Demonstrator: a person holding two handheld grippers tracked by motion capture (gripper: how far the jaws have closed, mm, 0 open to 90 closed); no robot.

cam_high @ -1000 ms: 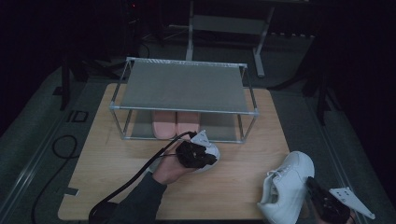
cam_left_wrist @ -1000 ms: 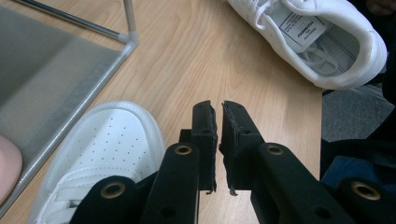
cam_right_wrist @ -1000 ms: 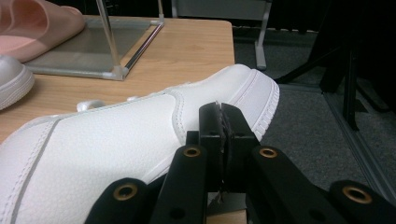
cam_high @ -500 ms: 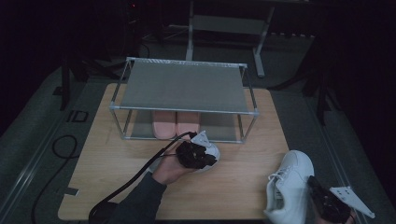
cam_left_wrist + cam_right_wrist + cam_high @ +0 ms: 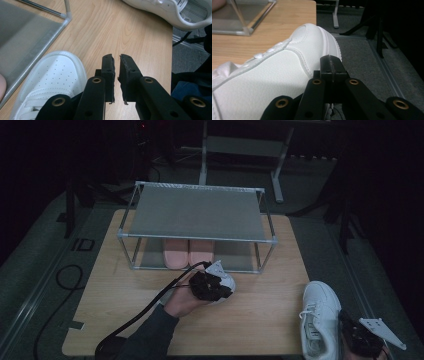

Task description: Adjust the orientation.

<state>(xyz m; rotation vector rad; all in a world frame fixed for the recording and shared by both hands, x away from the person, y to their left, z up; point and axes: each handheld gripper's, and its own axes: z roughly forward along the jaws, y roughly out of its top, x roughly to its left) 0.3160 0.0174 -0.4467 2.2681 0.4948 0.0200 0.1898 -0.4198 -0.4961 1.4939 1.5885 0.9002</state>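
A white sneaker (image 5: 228, 281) (image 5: 57, 75) lies in front of the rack, and my left gripper (image 5: 222, 287) (image 5: 116, 58) sits over its right side. Its jaws stand nearly together with a narrow gap, and nothing is between them. A second white sneaker (image 5: 317, 315) (image 5: 274, 75) (image 5: 160, 10) lies at the table's front right corner, toe pointing away. My right gripper (image 5: 347, 322) (image 5: 332, 61) is shut, pads pressed together against that sneaker's right side. I see nothing between the pads.
A metal-framed shoe rack (image 5: 197, 212) (image 5: 62, 21) (image 5: 249, 30) stands at the back of the wooden table (image 5: 125, 285). A pair of pink shoes (image 5: 187, 252) sits on its lower shelf. A black cable (image 5: 145, 310) trails from the left gripper. The table edge drops off right beside the right sneaker.
The right sneaker has swung from a tilt to pointing straight away. The right gripper shifted slightly left alongside it. The left hand and its sneaker stayed put.
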